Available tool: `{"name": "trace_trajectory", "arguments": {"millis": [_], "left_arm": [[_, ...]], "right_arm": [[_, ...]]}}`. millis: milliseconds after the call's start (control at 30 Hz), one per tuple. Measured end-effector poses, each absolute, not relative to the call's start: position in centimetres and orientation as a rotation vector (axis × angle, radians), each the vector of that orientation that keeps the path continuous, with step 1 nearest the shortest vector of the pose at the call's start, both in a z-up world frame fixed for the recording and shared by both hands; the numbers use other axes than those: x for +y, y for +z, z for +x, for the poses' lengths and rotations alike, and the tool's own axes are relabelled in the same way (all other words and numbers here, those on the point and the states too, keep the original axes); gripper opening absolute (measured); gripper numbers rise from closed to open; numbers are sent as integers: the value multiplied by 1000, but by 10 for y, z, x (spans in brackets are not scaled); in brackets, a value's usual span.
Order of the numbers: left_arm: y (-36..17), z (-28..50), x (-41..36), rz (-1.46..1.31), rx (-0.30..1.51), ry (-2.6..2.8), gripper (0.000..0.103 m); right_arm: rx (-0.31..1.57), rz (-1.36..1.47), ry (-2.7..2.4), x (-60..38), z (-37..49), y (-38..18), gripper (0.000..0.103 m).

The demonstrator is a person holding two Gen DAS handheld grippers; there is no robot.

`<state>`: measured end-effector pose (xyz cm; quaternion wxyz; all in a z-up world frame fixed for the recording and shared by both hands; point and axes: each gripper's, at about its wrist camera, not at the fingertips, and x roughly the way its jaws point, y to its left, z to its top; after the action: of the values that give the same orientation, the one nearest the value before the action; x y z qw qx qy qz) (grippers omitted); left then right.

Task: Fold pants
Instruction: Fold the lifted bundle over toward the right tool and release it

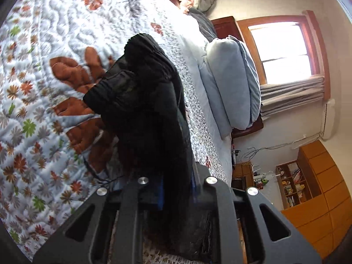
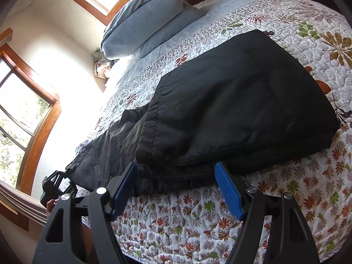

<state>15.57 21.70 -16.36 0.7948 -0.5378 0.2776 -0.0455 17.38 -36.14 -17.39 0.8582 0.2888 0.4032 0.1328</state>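
A bed [image 2: 286, 17] under a white quilt [image 1: 44, 88] printed with rust and green flowers — at its head a folded pale-blue duvet [image 2: 143, 17]. Beyond the bed's head a wood-framed window [image 1: 283, 48]; past its foot, an orange cabinet [image 1: 325, 187] and a bookshelf [image 1: 290, 184].

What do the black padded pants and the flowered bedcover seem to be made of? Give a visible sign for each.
Black padded pants: probably smooth synthetic shell over padding; slight sheen, puffy stitched panels.
Flowered bedcover: likely printed cotton, matte; quilting stitches pucker its surface.
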Motion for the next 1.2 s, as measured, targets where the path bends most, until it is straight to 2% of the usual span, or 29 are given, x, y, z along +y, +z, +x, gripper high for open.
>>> {"name": "trace_trajectory", "arguments": {"millis": [233, 500, 700, 933, 1000, 1033, 1133, 1200], "left_arm": [[-110, 181, 158, -898, 586, -234, 17], [-77, 195, 66, -524, 638, -344, 24], [-78, 216, -7, -297, 716, -444, 28], [-104, 227, -73, -142, 841, -575, 32], [-113, 227, -79, -144, 882, -595, 39], [-116, 227, -79, -159, 899, -605, 47], [-116, 214, -63, -230, 830, -531, 92], [-109, 208, -49, -271, 779, -494, 95]], "right_arm": [[817, 633, 266, -375, 170, -171, 74], [794, 646, 250, -386, 165, -170, 74], [780, 664, 250, -391, 163, -171, 74], [746, 673, 245, -399, 166, -163, 74], [728, 686, 246, -402, 167, -159, 79], [715, 696, 248, -403, 169, -157, 81], [687, 729, 271, -405, 174, -151, 83], [677, 752, 291, -404, 181, -148, 88]]}}
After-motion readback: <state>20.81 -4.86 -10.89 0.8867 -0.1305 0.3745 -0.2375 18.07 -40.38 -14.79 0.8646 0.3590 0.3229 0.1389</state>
